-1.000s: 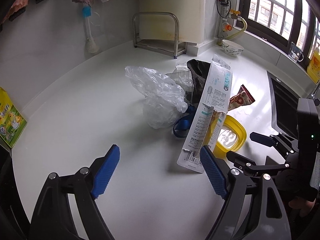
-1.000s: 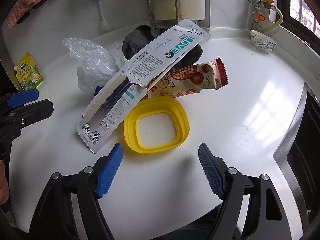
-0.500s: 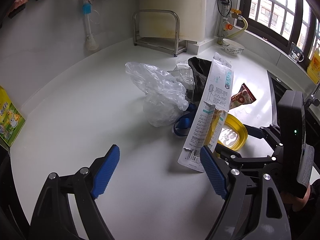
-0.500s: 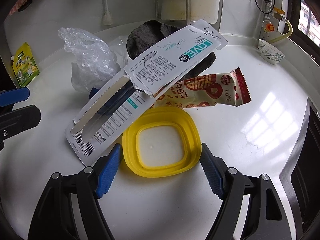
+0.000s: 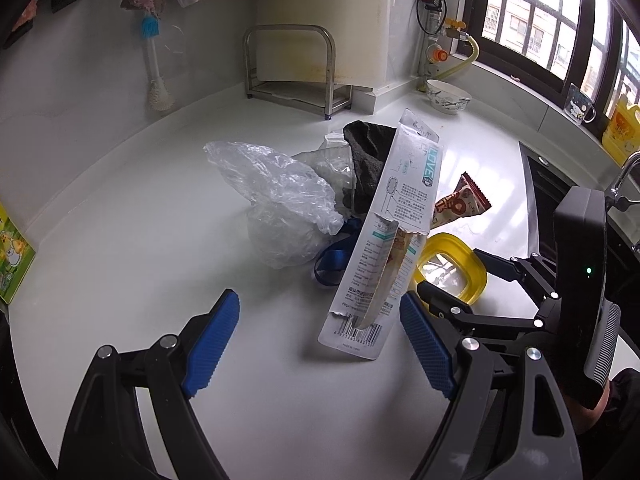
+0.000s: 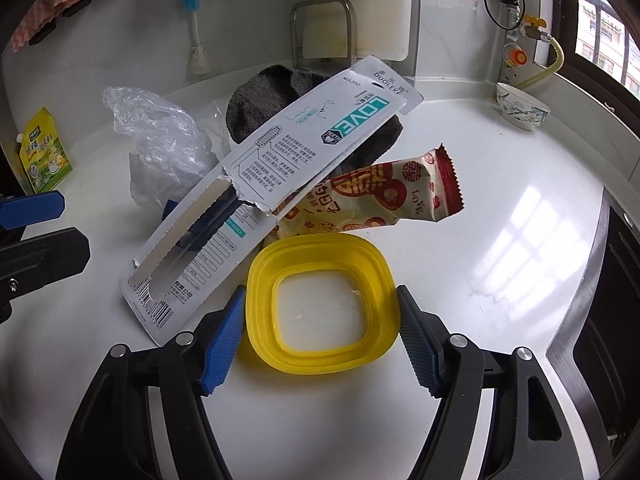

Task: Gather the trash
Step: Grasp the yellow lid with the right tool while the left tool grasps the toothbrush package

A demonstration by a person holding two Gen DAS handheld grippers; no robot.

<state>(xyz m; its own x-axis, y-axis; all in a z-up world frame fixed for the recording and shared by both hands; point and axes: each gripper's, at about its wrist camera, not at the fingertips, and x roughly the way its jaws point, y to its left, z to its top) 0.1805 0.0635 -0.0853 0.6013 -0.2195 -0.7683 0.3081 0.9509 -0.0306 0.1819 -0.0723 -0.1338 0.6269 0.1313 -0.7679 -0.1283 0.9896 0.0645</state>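
A pile of trash lies on the white counter. A yellow square lid (image 6: 322,300) sits between the open fingers of my right gripper (image 6: 320,336), which straddles it; it also shows in the left wrist view (image 5: 452,272). A torn white toothbrush card (image 6: 276,184) leans over a red-and-cream snack wrapper (image 6: 384,196), a dark grey cloth (image 6: 280,104) and a crumpled clear plastic bag (image 6: 160,136). My left gripper (image 5: 320,344) is open and empty, just short of the card (image 5: 388,232) and bag (image 5: 280,200).
A metal rack (image 5: 292,68) and a white board stand at the back. A bowl (image 5: 448,96) sits by the window. A black sink edge (image 6: 600,320) runs along the right. A yellow-green pouch (image 6: 44,156) stands at the far left. A blue strap (image 5: 336,260) lies under the bag.
My right gripper has moved forward, so its open fingers now sit on either side of the yellow lid. My left gripper has hardly moved.
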